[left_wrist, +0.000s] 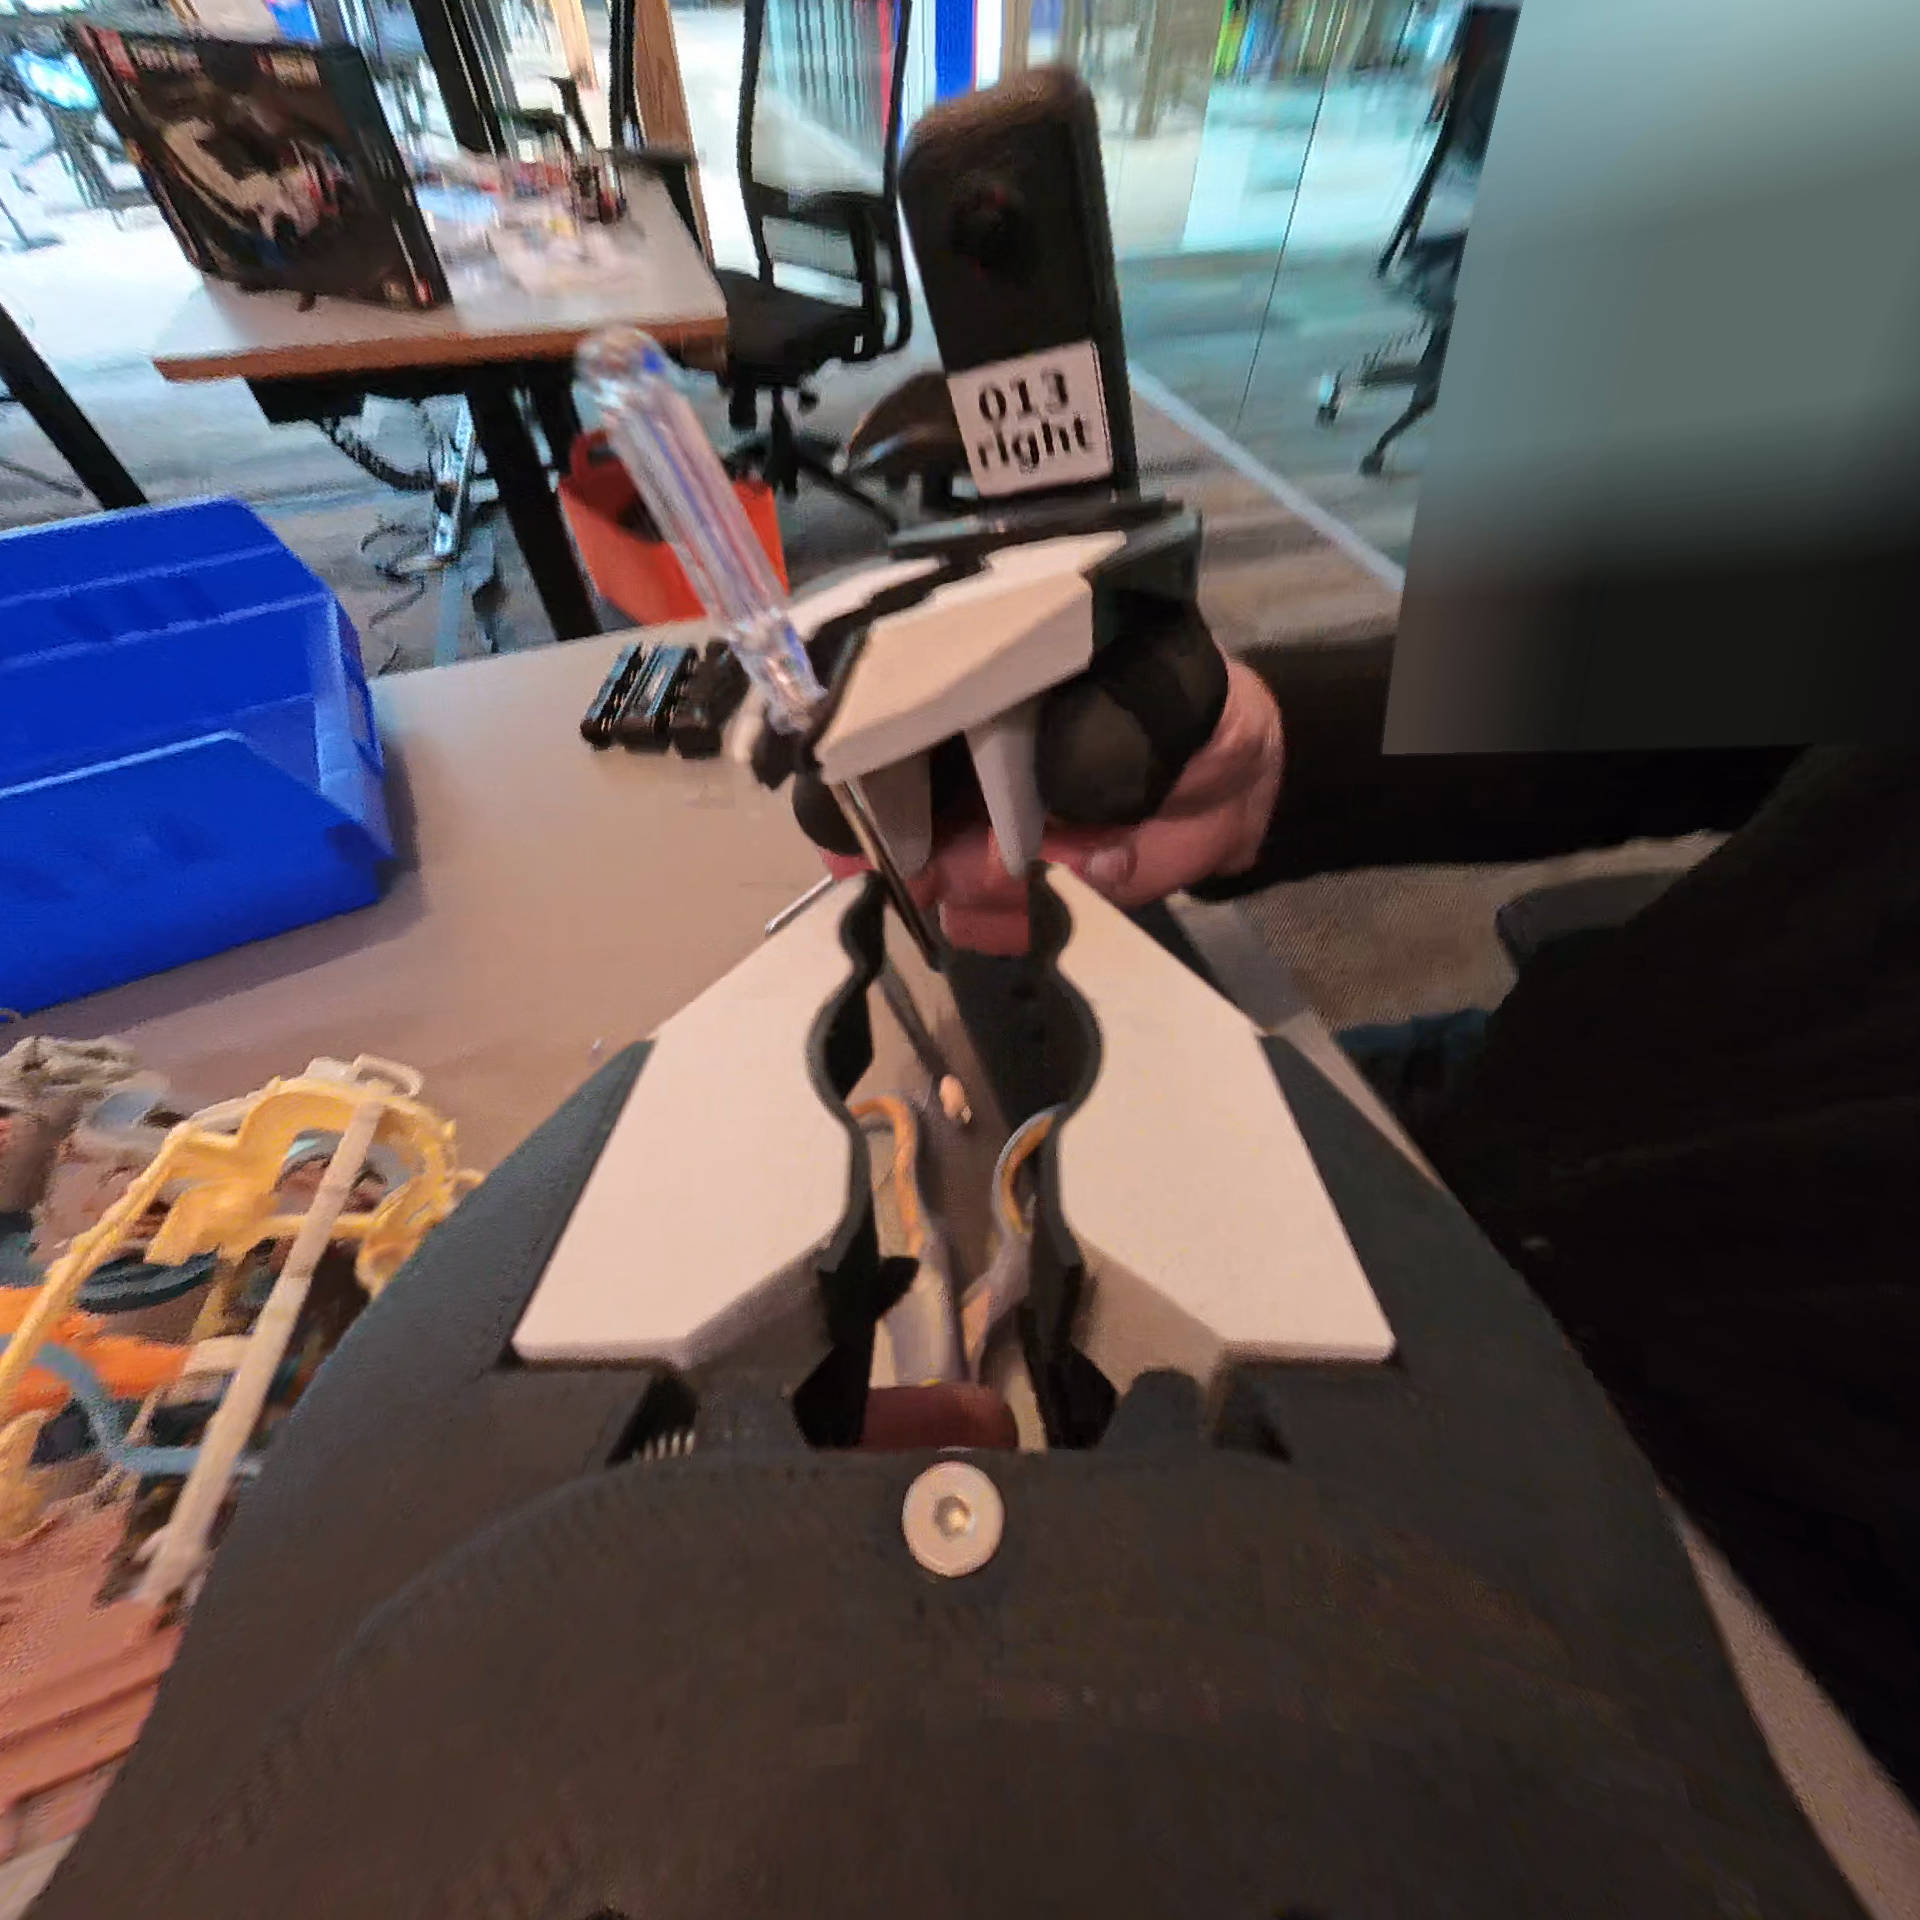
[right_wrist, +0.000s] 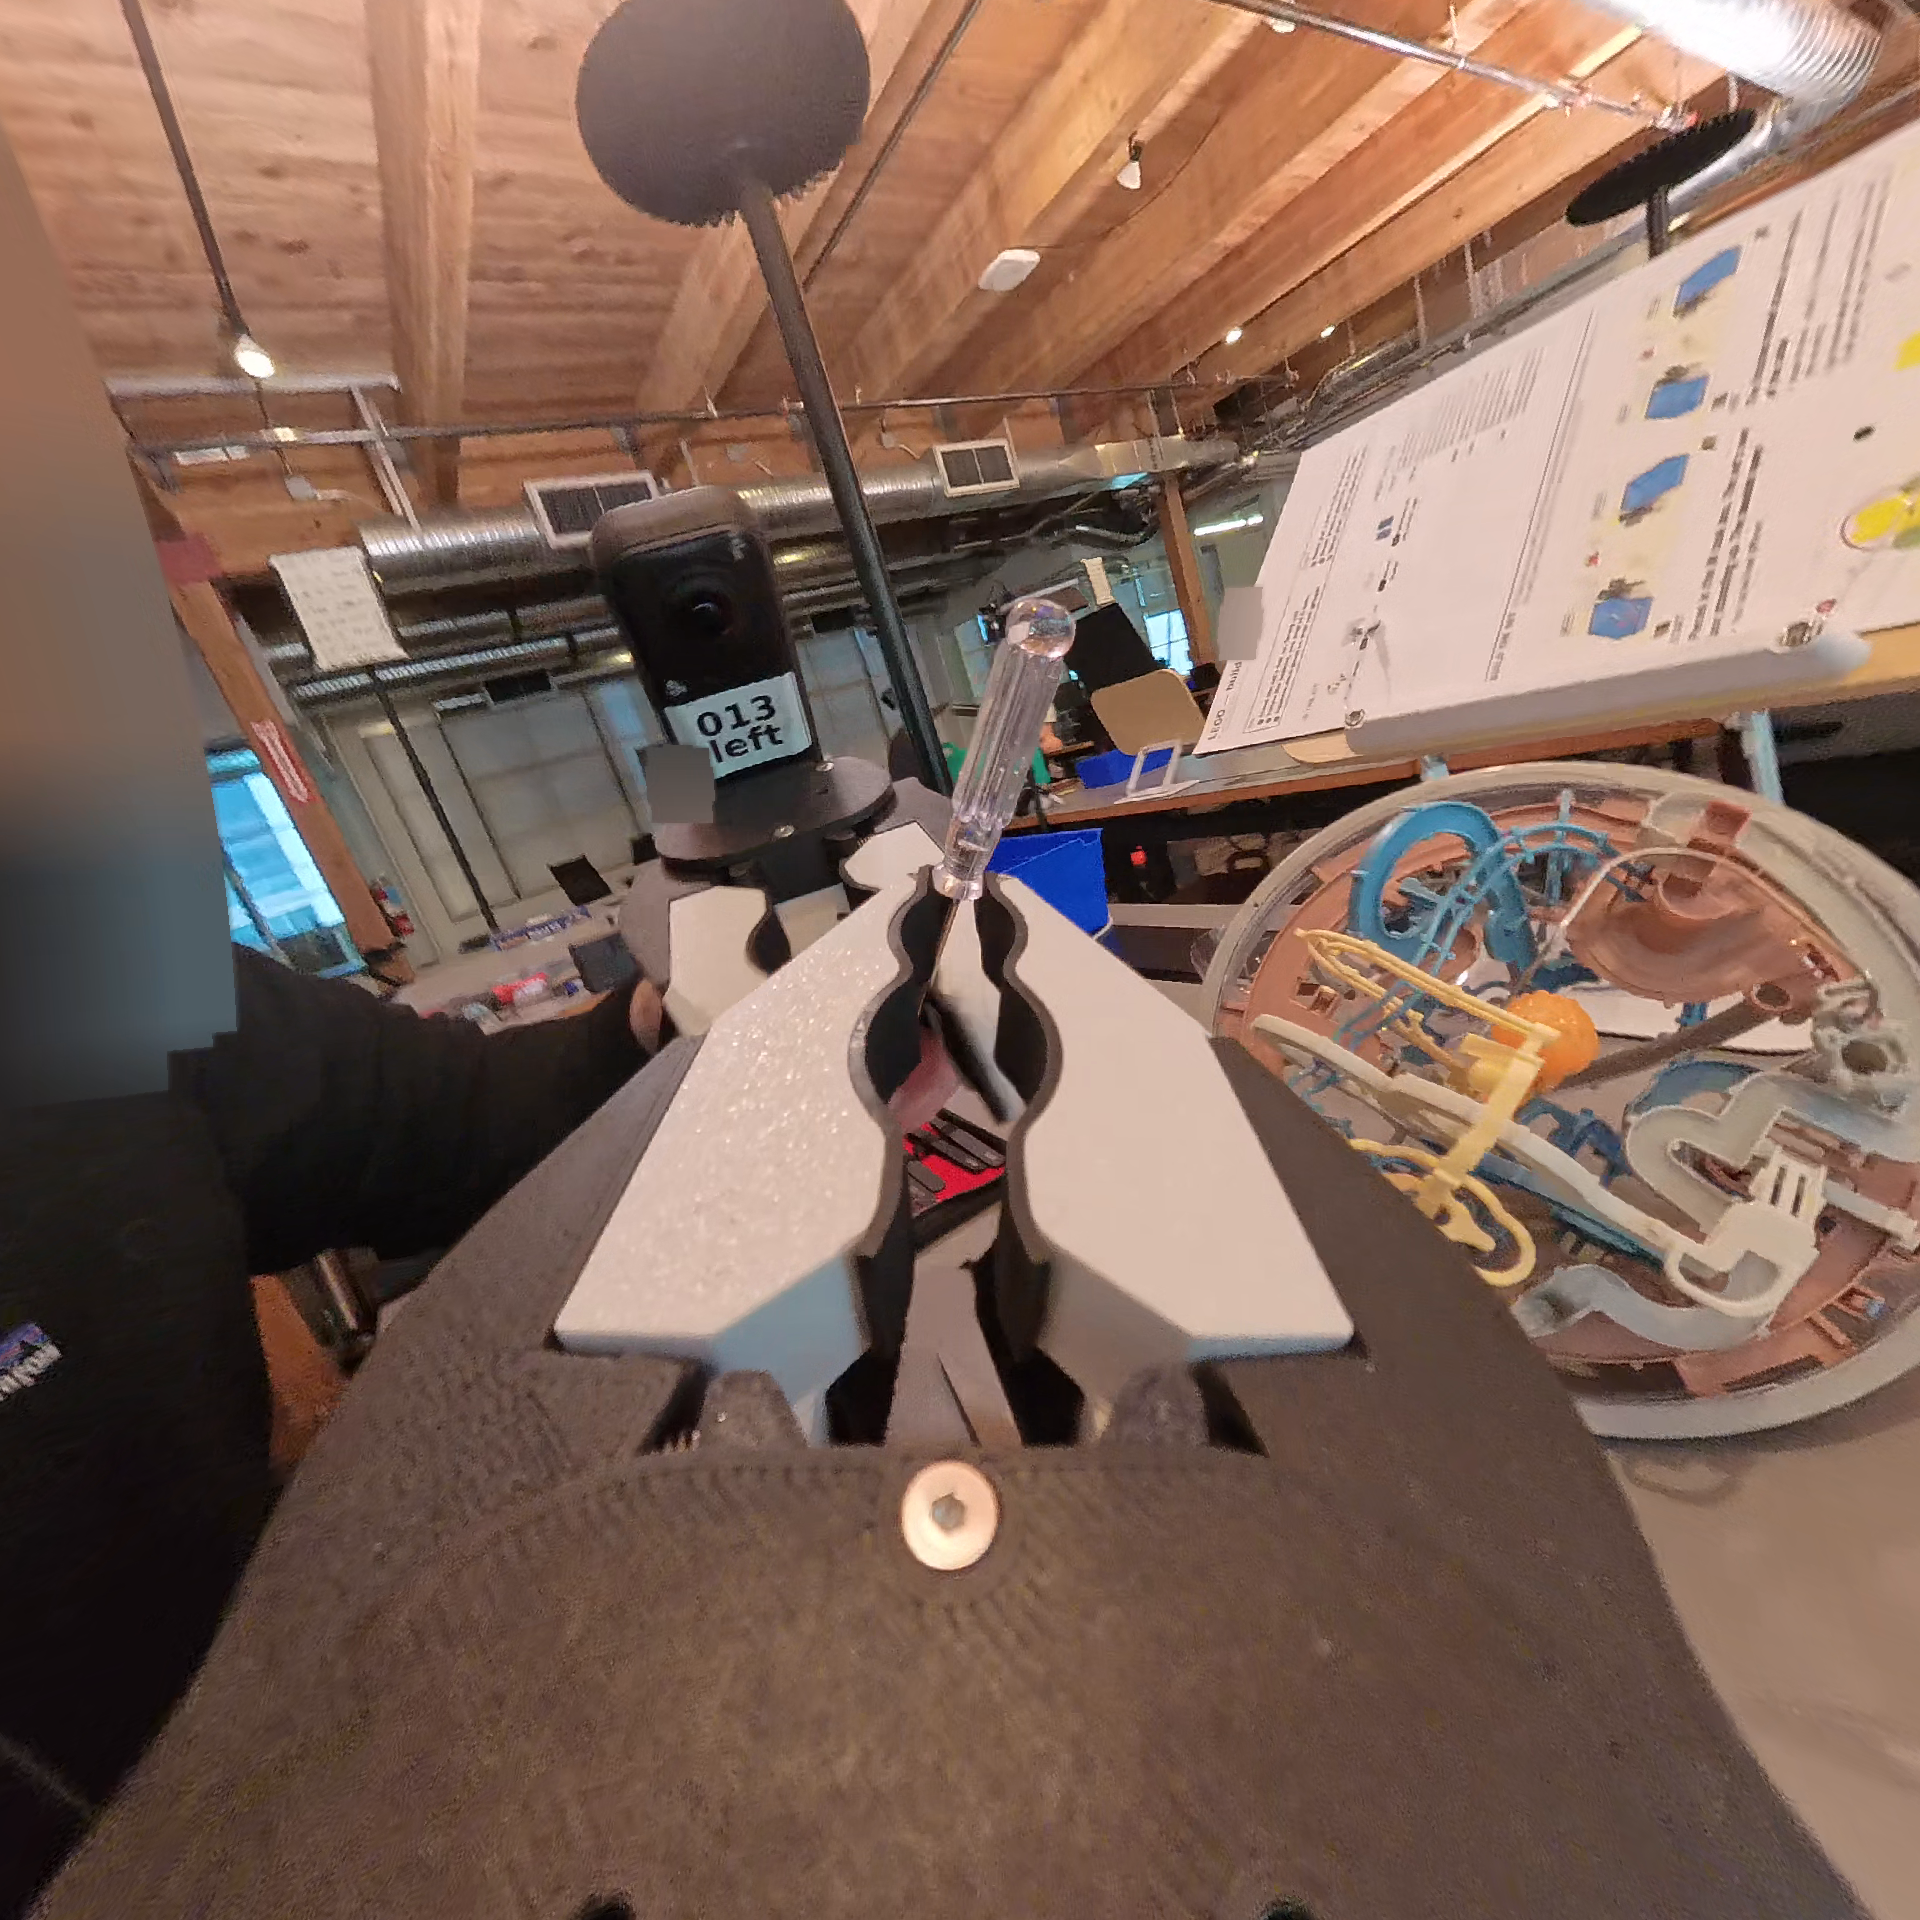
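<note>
The round clear plastic ball maze (right_wrist: 1579, 1101) holds coloured tracks inside. The blue plastic bin (left_wrist: 177, 748) sits near the grey table's (left_wrist: 582, 862) edge. The right gripper (right_wrist: 956, 904) pinches a clear-handled screwdriver (right_wrist: 997, 748). The left gripper (left_wrist: 951, 914) looks nearly pressed together; I cannot tell around what.

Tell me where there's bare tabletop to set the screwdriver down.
Bare table lies between the blue bin, the black parts and the left gripper. Crowded at the maze toy. The right gripper holds the screwdriver.
</note>
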